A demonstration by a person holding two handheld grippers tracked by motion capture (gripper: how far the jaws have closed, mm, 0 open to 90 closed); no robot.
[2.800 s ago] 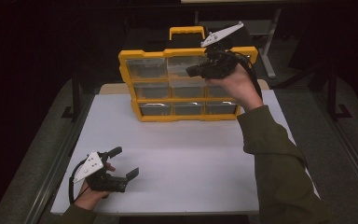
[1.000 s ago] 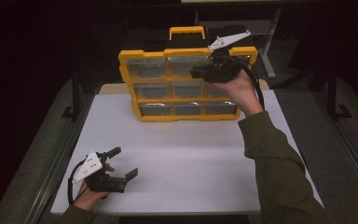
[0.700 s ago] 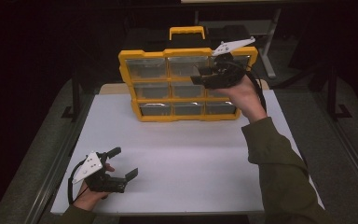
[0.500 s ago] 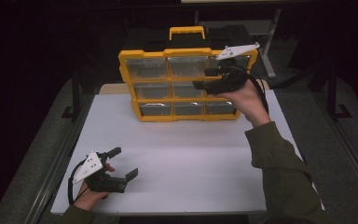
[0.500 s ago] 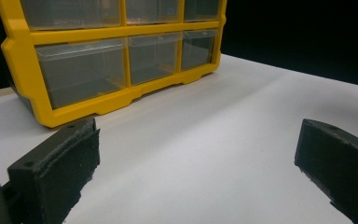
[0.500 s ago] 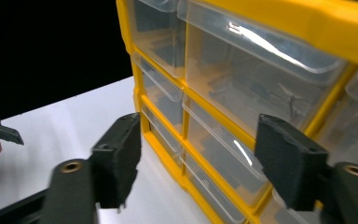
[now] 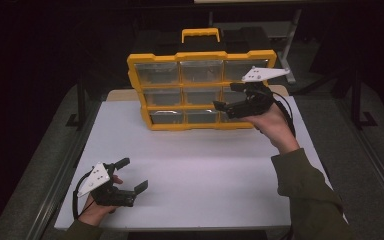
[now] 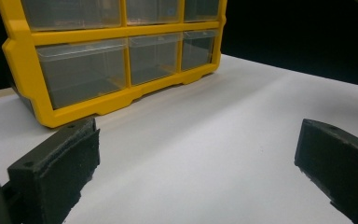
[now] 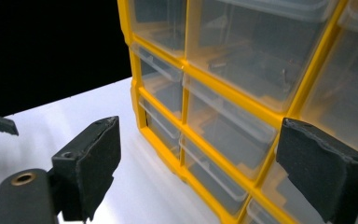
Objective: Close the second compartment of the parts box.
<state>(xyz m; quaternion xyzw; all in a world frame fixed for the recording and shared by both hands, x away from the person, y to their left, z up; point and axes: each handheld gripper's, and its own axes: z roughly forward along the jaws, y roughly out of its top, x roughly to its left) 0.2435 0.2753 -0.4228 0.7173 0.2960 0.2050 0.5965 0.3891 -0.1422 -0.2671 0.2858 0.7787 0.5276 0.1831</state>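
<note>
My right claw [image 7: 226,96] has just been opening and now stands spread with nothing between the jaws, right in front of the yellow drawer cabinet [image 7: 200,56]. It stands upright, long axis sideways, drawers facing me. My left claw [image 7: 132,174] rests spread on the table [image 7: 205,165], well apart. I can't make out the drawers' contents.

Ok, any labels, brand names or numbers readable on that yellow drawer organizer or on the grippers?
None can be read.
Yellow drawer organizer: no label, brand or number shows on its frame, handle or clear drawers in any of the views.
Left gripper and right gripper: plain black pads and blank grey plates, no markings.
White table: bare of any print.
</note>
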